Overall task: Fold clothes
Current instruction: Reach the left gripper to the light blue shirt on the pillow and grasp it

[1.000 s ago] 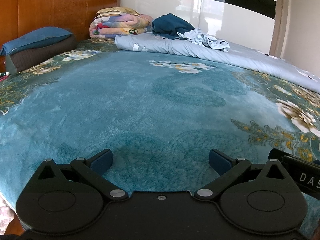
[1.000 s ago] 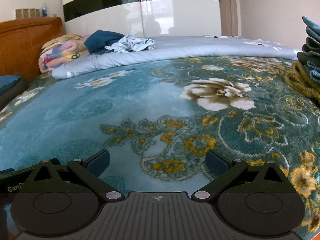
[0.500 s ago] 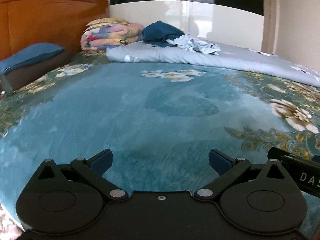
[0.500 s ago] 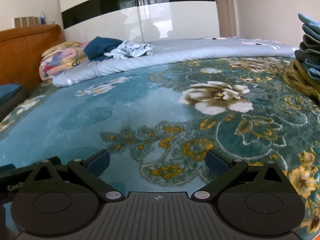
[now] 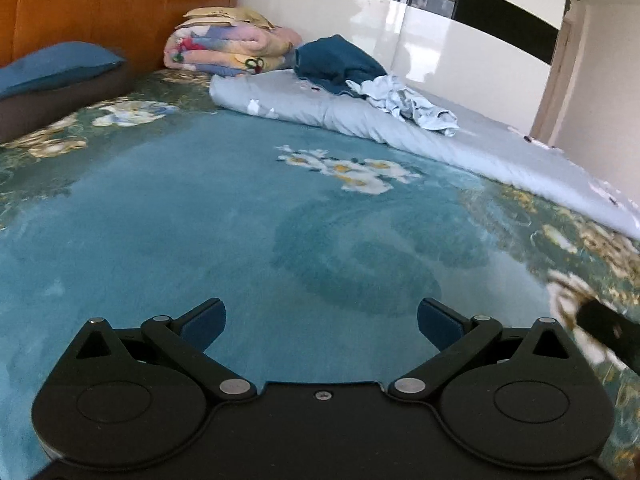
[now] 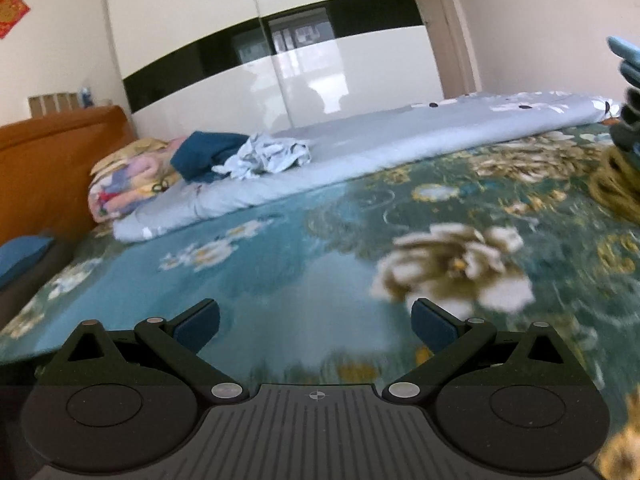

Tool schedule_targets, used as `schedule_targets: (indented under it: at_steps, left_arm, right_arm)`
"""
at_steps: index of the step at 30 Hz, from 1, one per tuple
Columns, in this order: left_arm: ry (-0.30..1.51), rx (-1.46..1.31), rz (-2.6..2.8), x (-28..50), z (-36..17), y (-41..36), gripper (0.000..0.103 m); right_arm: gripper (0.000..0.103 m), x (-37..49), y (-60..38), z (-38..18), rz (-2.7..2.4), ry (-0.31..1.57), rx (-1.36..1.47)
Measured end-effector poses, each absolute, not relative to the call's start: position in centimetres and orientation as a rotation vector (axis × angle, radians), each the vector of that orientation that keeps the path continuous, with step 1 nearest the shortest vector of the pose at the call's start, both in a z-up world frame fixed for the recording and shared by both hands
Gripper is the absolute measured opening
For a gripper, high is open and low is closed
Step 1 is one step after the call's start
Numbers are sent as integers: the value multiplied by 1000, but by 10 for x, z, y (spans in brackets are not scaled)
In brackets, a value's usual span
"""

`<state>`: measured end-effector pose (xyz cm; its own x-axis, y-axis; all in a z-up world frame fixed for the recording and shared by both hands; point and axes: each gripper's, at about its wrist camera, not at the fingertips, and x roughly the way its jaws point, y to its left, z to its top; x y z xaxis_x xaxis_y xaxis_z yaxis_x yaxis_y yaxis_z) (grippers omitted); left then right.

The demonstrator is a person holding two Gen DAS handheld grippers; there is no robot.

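Note:
A crumpled pale-blue garment (image 5: pixel 404 102) (image 6: pixel 266 156) lies at the far side of the bed, on a folded grey quilt, next to a dark-blue garment (image 5: pixel 336 64) (image 6: pixel 204 154). My left gripper (image 5: pixel 320 320) is open with nothing between its fingers, low over the teal floral bedspread (image 5: pixel 200 220) and far from the clothes. My right gripper (image 6: pixel 316 322) is open and holds nothing too, above the bedspread's flower pattern (image 6: pixel 452 268). A stack of folded clothes (image 6: pixel 624 144) sits at the right edge of the right wrist view.
A folded grey quilt (image 5: pixel 440 140) (image 6: pixel 360 160) runs along the far side. A rolled floral blanket (image 5: pixel 228 46) and a blue pillow (image 5: pixel 56 68) rest by the orange headboard (image 5: pixel 100 4). A white wardrobe (image 6: pixel 280 80) stands behind the bed.
Both grippers have risen and moved forward over the bed toward the clothes; the views tilt and the right wrist view shows motion blur. Both stay open.

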<state>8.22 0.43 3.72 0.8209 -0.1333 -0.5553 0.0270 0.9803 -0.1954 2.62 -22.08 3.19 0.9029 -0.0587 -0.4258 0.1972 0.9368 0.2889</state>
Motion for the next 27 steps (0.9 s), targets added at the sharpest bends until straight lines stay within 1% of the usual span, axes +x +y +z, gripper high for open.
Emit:
schedule_targets:
  at_steps: [5,10,13,16,20,22,27]
  left_arm:
    - [542,-159,-170,112,47,2,101]
    - [547,-116,-147,164,60,-7,101]
    - [538,-125,-146,197,67,-12,101]
    - [520,-76,-161,226,69,-24,101]
    - [549,-8,-176,271,66,-45,101]
    - [570,-36,-173,293,63,-50,101]
    - [581,-122,-114,348,64,-56,101]
  right_arm:
    - [103,68,-226,34,-110,375,335]
    - [102,108,-236,31,-99,369,266]
    - [102,116,-246,28,-95,364,232]
    - [102,124,-256,26,-92,359,199]
    - [102,135,-269,23,-87,353,155]
    - [102,137,-276,16,-80,372,156]
    - [102,137,-298,15,-31,400,297]
